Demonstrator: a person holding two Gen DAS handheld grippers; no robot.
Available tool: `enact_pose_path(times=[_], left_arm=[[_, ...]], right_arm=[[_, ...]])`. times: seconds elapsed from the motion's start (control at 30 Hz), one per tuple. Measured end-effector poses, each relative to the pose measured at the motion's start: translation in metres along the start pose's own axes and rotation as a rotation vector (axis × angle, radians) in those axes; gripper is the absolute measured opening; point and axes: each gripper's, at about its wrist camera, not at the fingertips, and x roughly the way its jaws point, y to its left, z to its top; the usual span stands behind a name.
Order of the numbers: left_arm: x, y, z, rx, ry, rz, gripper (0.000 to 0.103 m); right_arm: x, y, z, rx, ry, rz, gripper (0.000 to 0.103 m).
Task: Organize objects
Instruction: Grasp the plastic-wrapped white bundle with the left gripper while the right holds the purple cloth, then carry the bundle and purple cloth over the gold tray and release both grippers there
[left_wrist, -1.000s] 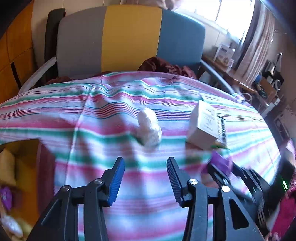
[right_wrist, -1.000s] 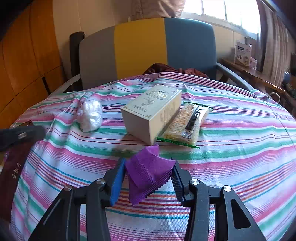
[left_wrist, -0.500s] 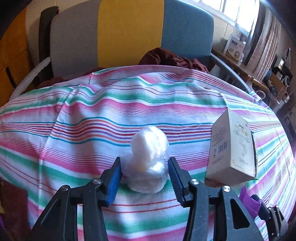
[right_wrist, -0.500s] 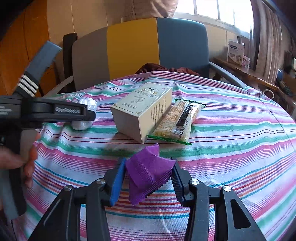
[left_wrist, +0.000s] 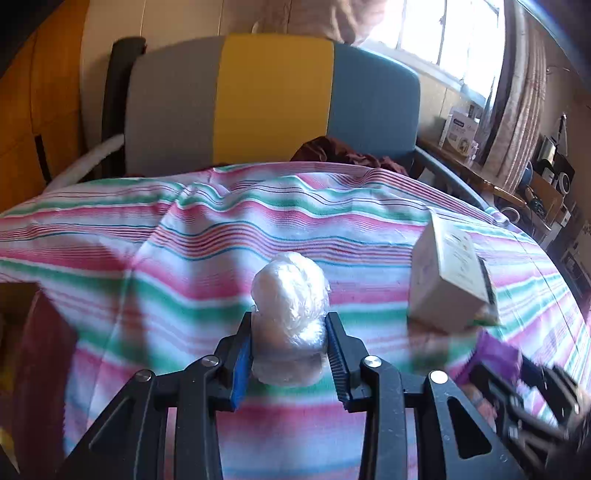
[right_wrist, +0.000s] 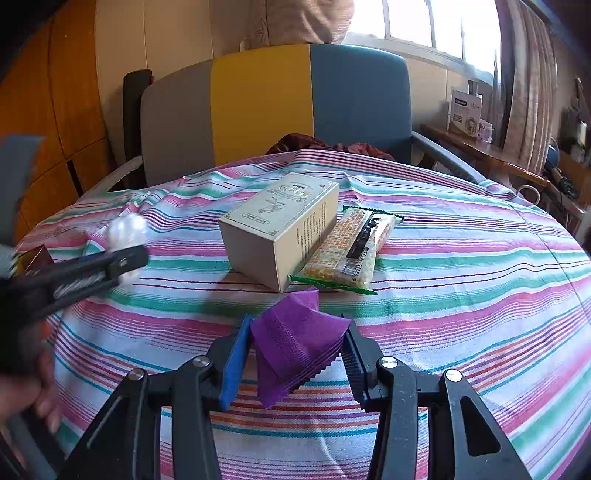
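Fingers (left_wrist: 289, 354) closing on plastic-wrapped bundle (left_wrist: 290, 317), previously apart

Black plastic throughout on the left gripper (left_wrist: 289, 354) and right gripper (right_wrist: 295, 358): triangular cut-outs low in the frame, silver screw heads at the pivots, a blue pad at left, a ribbed black pad at right.

Left tongs (left_wrist: 289, 354) closing around plastic-wrapped bundle (left_wrist: 290, 317)
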Motion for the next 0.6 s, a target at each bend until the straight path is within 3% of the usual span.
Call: enact_pose_path(times=[0.23, 0.37, 0.6], left_arm=[[-0.035, 0.0, -0.029, 0.031, -0.014, -0.03, 0.036], [-0.057, 0.01, -0.04, -0.022, -0.008, -0.033, 0.036], [-0.104, 0.028, -0.052, -0.115, 0.01, -0.178, 0.036]], right_arm=[[-0.002, 0.008, 0.001, -0.039, -0.014, -0.017, 0.048], [-0.006, 0.014, 0.0, -0.067, -0.036, -0.045, 0.048], [-0.012, 0.022, -0.001, -0.107, -0.068, -0.078, 0.048]])
